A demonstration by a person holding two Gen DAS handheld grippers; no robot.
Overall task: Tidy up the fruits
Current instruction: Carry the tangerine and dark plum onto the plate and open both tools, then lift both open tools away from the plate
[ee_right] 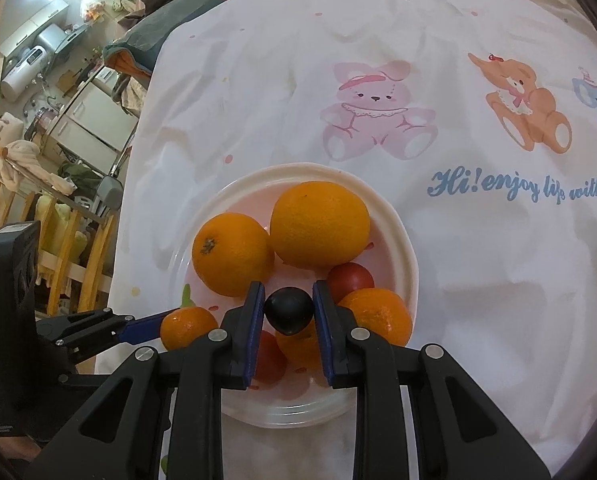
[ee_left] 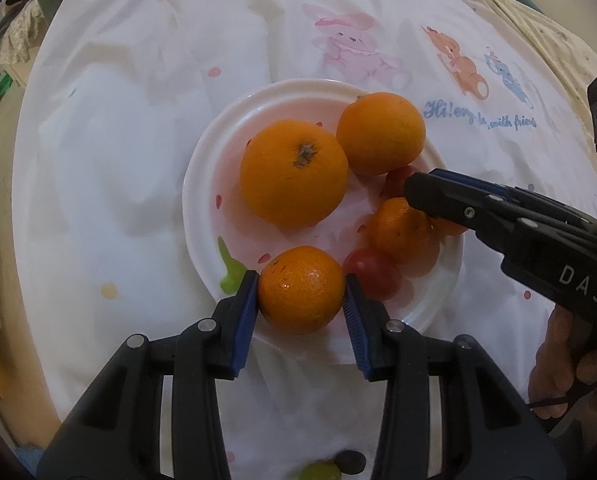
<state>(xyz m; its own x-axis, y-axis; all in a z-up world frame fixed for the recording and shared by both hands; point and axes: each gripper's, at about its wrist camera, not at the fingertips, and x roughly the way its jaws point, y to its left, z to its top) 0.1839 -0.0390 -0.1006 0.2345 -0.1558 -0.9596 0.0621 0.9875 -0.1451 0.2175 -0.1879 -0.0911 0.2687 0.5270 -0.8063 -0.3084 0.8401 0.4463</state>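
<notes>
Currently, over the near rim of the plate [ee_left: 202, 184], the left gripper [ee_left: 301, 296] clamps a small mandarin [ee_left: 300, 289] between its pads, while the right gripper [ee_right: 288, 312] pinches a dark grape [ee_right: 289, 310] above the plate's centre.

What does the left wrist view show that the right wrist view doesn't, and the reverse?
Only the left wrist view shows the left hand-held gripper shut on a small mandarin over the plate's near rim, and a green fruit on the cloth below.

Only the right wrist view shows the right hand-held gripper clamped on a dark round fruit, and the cluttered room at left.

Both show the plate with two large oranges and red fruits on it.
</notes>
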